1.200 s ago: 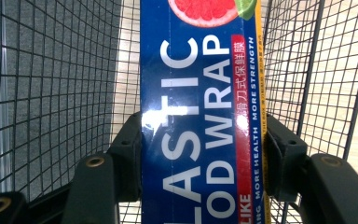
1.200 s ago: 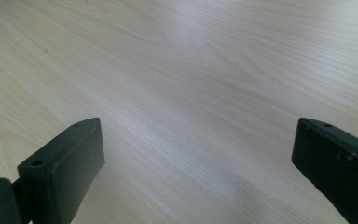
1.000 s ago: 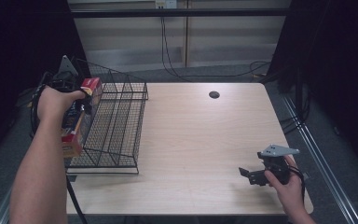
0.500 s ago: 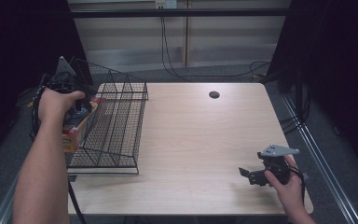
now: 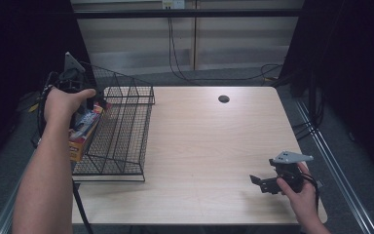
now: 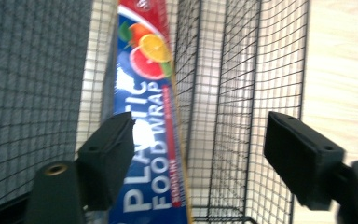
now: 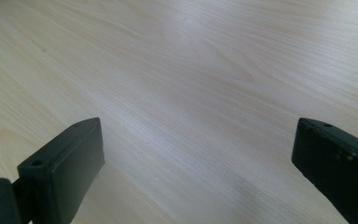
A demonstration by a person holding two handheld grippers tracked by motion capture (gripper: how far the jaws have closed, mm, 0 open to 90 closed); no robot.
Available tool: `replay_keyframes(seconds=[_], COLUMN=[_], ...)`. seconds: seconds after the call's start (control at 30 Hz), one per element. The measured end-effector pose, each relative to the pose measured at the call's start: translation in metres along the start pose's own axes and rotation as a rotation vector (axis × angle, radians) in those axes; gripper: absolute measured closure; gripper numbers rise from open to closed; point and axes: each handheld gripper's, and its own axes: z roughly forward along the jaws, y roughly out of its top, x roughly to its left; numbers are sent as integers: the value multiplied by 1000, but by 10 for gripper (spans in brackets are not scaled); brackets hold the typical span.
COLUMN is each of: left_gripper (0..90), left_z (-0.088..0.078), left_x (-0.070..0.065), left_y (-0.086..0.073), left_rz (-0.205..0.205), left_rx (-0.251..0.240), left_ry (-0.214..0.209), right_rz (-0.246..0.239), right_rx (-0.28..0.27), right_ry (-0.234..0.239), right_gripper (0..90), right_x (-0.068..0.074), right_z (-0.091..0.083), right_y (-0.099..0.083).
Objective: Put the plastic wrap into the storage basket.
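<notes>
Since a second ago the plastic food wrap box (image 5: 82, 132) has sunk from upright in my grip to leaning inside the wire basket (image 5: 121, 134), and my left gripper (image 6: 198, 154) has just been opening, its jaws now spread with the box's near end between them but no pad pressing it. Seen from above, that gripper (image 5: 70, 80) hangs over the basket's left side at about nine o'clock on the table (image 5: 209, 146). Looking along my left jaws, the box (image 6: 147, 121) runs away toward twelve o'clock, its long axis in line with the basket's wires, hugging my left finger (image 6: 105, 161) and well apart from the other. I judge the box released, so my next move turns on lifting straight back along that axis without snagging the mesh. At about five o'clock my right gripper (image 5: 268, 184) rests near the table's near right corner, well apart from the basket. Its jaws stand wide with bare wood (image 7: 191, 93) between them, and my left hand (image 5: 65, 105) is by far the nearer one
</notes>
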Motion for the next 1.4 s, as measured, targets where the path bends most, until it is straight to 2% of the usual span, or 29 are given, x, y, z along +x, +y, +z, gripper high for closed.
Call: replay_keyframes(seconds=[0.07, 0.13, 0.2, 0.3, 0.37, 0.43, 0.5, 0.83, 1.07, 1.3, 1.4], left_gripper=[203, 198, 184, 154, 148, 132, 129, 123, 124, 124, 124], left_z=[0, 2, 4, 5, 6, 7, 7, 9, 12, 20, 25], left_x=[-4, -9, -14, -21, -25, -31, -33, -55, -70, -88, -99], left_y=[0, 0, 0, -1, -2, -3, -4, -13, -18, -26, -31], left_rz=[23, 19, 55, 83, 82, 103, 103, 171, 197, 257, 300], left_rx=[-3, -9, -6, -21, -21, -29, -32, -44, -53, -50, -48], left_ry=[-5, -22, -26, -52, -68, -79, -81, -118, -155, -190, -180], right_rz=[2, 1, 6, -4, -5, -6, -1, -16, -8, -11, -14], right_rx=[1, -2, 1, 1, 0, -1, 2, -8, -11, -11, -13], right_ry=[0, -2, 1, 1, 2, -1, 4, 4, 5, 9, 10], right_gripper=[22, 22, 22, 22, 21, 22, 22, 22, 22, 22, 22], right_x=[0, 0, 0, 0, 0, 0, 0, 2, 3, 3, 3], right_z=[0, 0, 0, 2, 2, 2, 1, 1, 1, 0, 0], right_y=[0, 0, 1, 1, 1, 1, 1, 4, 4, 5, 5])
